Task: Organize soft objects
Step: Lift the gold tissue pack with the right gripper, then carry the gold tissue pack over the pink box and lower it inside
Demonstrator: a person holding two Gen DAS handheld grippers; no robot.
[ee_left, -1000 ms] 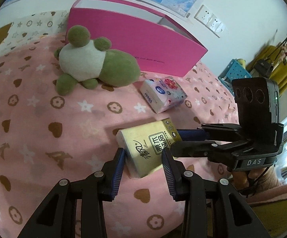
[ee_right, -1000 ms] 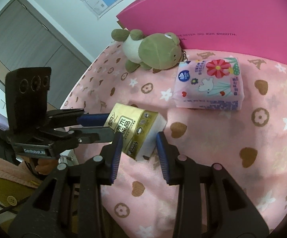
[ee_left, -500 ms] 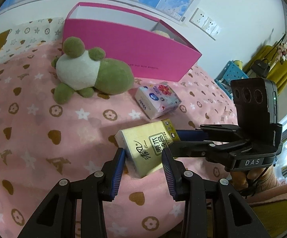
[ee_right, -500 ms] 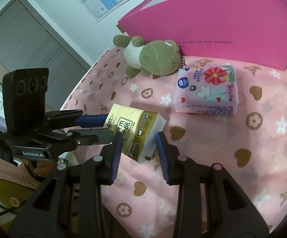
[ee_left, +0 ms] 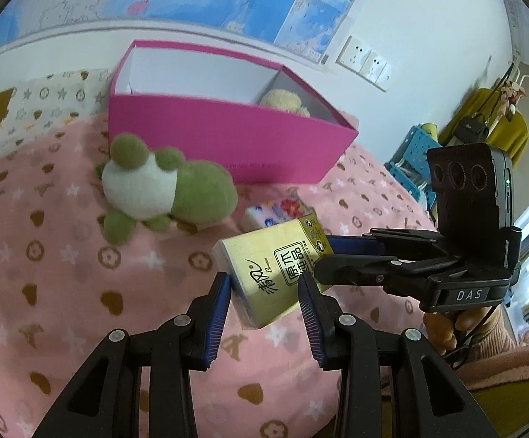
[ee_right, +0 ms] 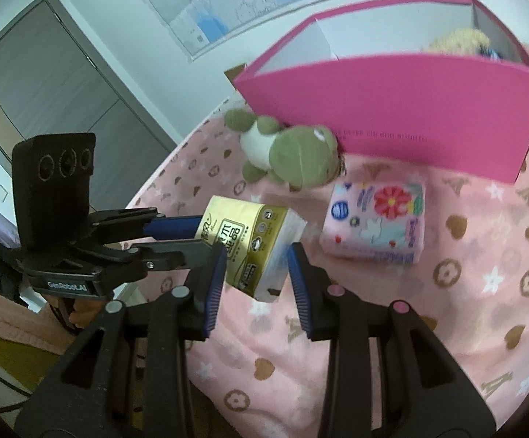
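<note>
Both claws grasp one yellow tissue pack [ee_left: 277, 273]: the left gripper [ee_left: 264, 304] pinches its near end, and the right gripper [ee_right: 253, 273] clamps the other end, sharing the load so the soft pack stays level. It hangs clear of the pink blanket [ee_left: 45, 273]. Ahead sit the green frog plush [ee_left: 162, 189], a floral tissue pack [ee_right: 374, 222] and the open pink box [ee_left: 228, 138], likely its destination.

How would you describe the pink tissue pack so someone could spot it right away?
Find the big pink box on the pink blanket. Just in front of it, beside the green plush, lies the pink tissue pack. A red flower is printed on it, unlike the yellow pack, which is held up off the blanket.
</note>
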